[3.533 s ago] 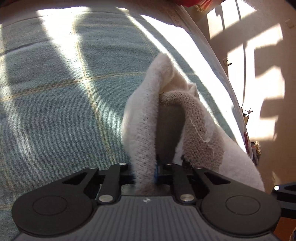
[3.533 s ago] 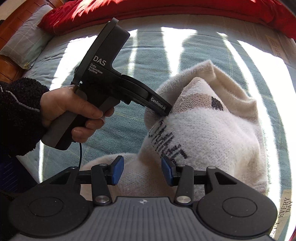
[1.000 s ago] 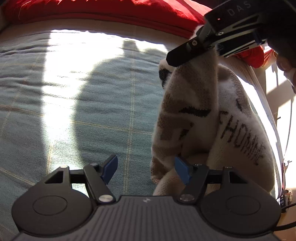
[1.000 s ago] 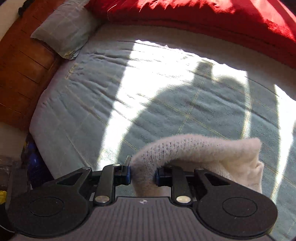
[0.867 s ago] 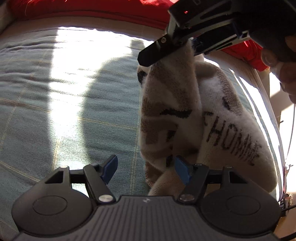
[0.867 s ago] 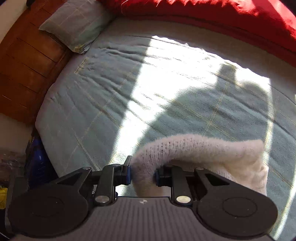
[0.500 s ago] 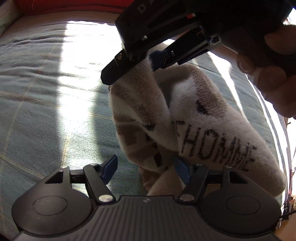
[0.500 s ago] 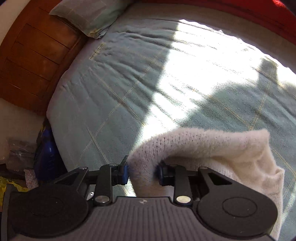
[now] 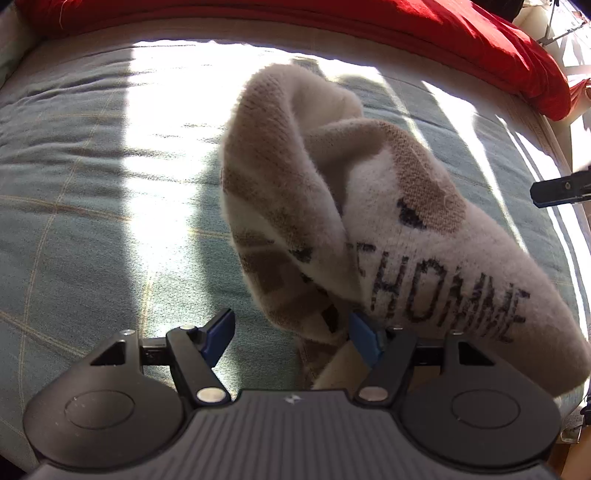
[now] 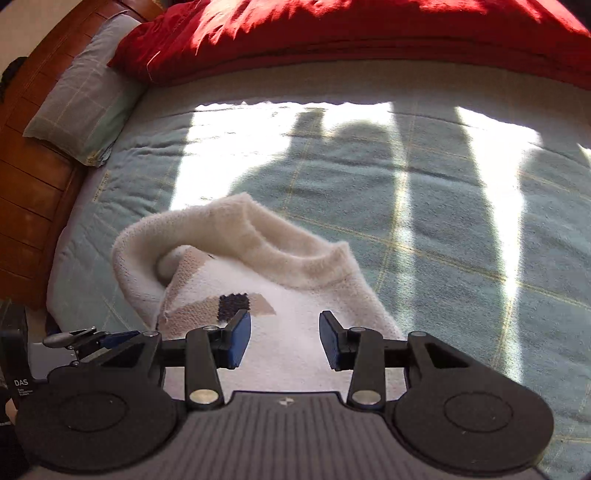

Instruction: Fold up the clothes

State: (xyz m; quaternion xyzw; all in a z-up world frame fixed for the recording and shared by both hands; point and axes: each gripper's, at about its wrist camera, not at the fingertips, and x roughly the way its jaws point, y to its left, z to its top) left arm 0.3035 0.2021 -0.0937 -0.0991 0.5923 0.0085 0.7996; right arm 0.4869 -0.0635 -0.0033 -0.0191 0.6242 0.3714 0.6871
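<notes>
- Sweater (image 9: 369, 221) is heaped on the bed (image 9: 92, 221), near edge, right side.
- Left gripper (image 9: 291, 332): jaws spread wide, nothing held.
- Right gripper (image 10: 284, 339): jaws wide, poised over sweater, nothing gripped.

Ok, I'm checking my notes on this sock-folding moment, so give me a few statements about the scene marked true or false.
1. The left tongs are shut on the cream knitted sock with HOMME lettering. False: they are open.
2. The right tongs are open. True.
3. The sock lies on the pale green checked bedspread. True.
4. The crumpled red blanket covers the sock. False: it lies beyond it, at the far edge.
5. The grey-green checked pillow rests beside the red blanket. True.
</notes>
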